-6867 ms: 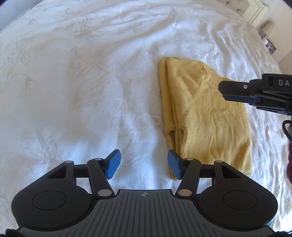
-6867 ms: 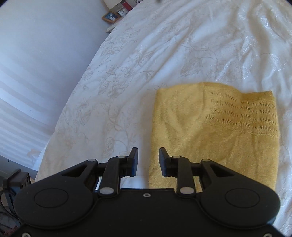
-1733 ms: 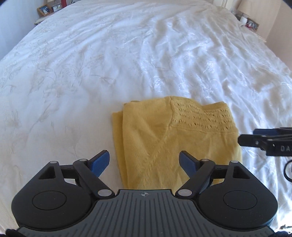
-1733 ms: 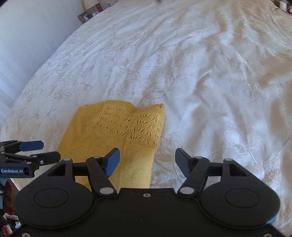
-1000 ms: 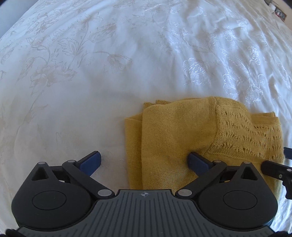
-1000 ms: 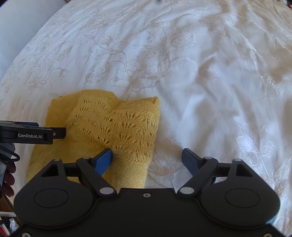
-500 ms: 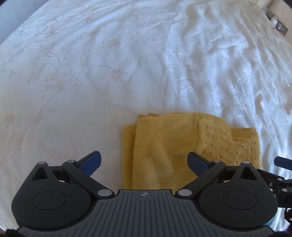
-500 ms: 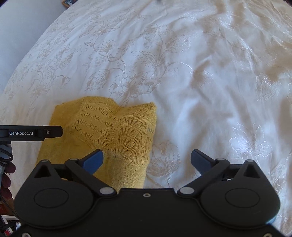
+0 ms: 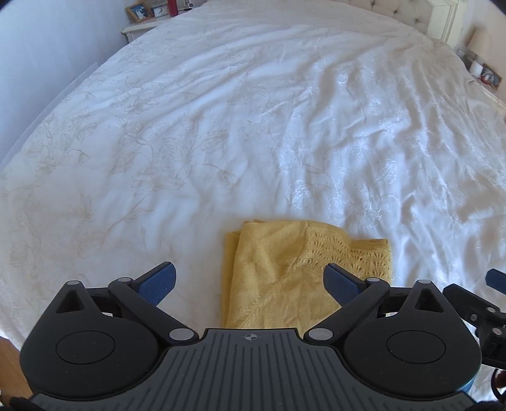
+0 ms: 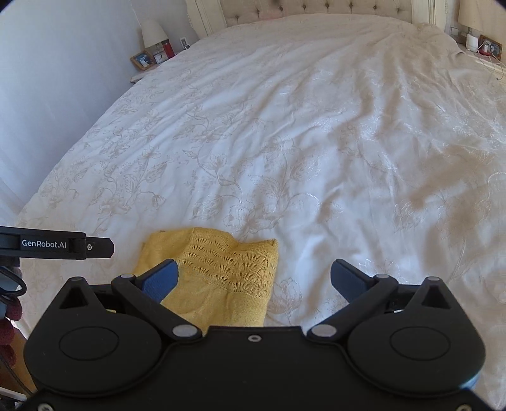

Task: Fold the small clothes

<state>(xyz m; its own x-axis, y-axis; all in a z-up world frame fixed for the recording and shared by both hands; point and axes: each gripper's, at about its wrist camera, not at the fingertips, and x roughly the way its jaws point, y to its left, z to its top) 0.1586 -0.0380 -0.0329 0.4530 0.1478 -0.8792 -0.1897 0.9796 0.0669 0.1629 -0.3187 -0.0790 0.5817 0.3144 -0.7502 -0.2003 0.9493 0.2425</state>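
A small yellow knitted garment (image 9: 284, 268) lies folded into a compact rectangle on the white bedspread (image 9: 253, 126), its lacy panel at the far right corner. My left gripper (image 9: 249, 279) hangs above its near part, jaws wide open, nothing between them. In the right wrist view the same yellow garment (image 10: 227, 275) sits low and left of centre. My right gripper (image 10: 254, 278) is raised above its right edge, open and empty. The left gripper's finger (image 10: 63, 245) shows at that view's left edge.
The white embroidered bedspread (image 10: 316, 142) stretches far ahead to a tufted headboard (image 10: 316, 8). A bedside table (image 10: 148, 60) with a lamp and photo frames stands at the far left, another (image 10: 480, 47) at the far right. The bed's left edge drops off by the wall.
Both grippers have risen and drawn back from the folded garment, which now looks smaller and lower in each view. The right jaws opened a little wider; the garment stayed flat.
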